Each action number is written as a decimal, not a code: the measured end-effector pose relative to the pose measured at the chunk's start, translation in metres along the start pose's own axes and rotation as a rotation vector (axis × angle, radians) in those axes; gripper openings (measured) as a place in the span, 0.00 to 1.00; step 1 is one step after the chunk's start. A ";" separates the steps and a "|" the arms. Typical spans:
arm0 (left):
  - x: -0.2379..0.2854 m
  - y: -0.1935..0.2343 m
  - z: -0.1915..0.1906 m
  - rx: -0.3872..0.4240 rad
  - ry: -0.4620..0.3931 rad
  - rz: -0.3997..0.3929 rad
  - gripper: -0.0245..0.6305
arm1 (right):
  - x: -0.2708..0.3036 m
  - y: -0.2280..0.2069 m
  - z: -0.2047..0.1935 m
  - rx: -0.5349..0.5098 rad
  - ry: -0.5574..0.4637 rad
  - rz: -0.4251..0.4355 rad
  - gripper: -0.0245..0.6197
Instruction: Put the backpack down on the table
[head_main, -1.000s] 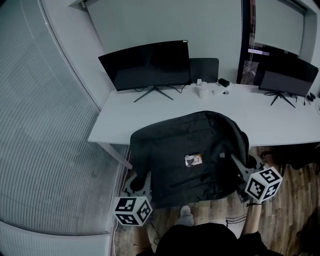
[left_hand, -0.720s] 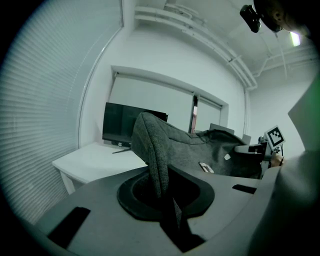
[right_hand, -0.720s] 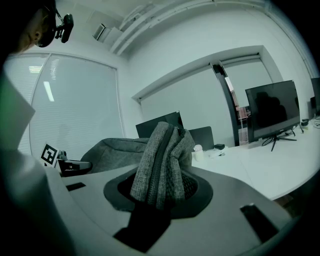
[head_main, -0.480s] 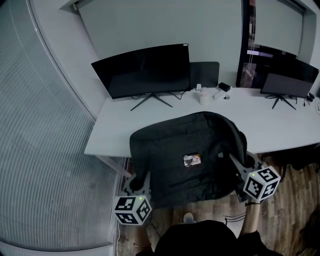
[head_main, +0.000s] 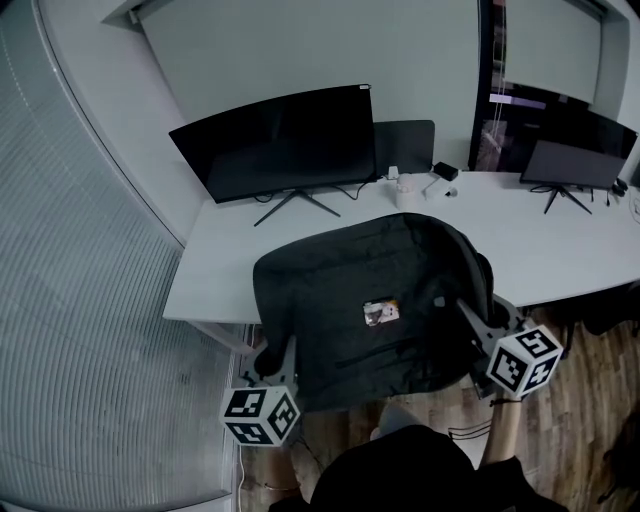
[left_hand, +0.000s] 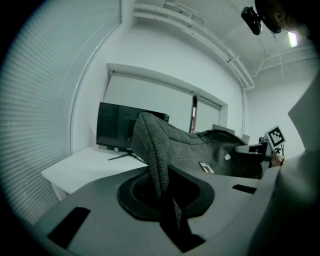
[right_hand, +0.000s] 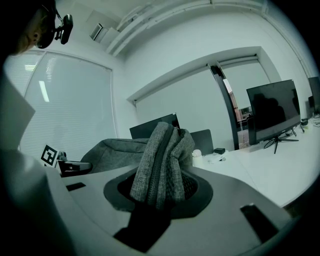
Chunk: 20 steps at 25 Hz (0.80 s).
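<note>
The dark grey fabric backpack (head_main: 370, 300) hangs spread between both grippers, its far half over the near edge of the long white table (head_main: 570, 250) ahead of them and its near half over the wooden floor (head_main: 590, 400). Whether it touches the tabletop cannot be told. The left gripper (head_main: 281, 355) clamps a thin fold at the near-left corner, and the right gripper (head_main: 472, 318) clamps a thick zipped bunch. Both point nearly level. Bare tabletop runs beyond, up to the wide black monitor (head_main: 275, 140) ahead of the left gripper.

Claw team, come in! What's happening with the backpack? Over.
Left claw shut on backpack edge, right claw shut on its other side. Backpack held up, partly over table. Monitor stands farther back.
</note>
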<state>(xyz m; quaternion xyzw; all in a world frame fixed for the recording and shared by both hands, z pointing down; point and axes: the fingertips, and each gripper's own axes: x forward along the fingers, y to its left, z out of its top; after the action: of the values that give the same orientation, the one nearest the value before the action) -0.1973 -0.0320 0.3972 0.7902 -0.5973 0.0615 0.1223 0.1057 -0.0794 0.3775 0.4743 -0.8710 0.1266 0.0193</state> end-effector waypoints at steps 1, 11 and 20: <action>0.004 0.000 0.001 0.000 0.000 -0.002 0.10 | 0.002 -0.003 0.001 0.001 0.000 -0.002 0.22; 0.066 0.020 0.016 -0.015 0.014 0.015 0.10 | 0.066 -0.039 0.016 0.009 0.024 0.016 0.22; 0.131 0.044 0.030 -0.033 0.040 0.048 0.10 | 0.137 -0.075 0.029 0.021 0.061 0.045 0.22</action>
<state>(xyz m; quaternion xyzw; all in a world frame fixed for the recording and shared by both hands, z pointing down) -0.2048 -0.1727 0.4054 0.7721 -0.6146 0.0703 0.1457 0.0952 -0.2375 0.3853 0.4505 -0.8792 0.1503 0.0380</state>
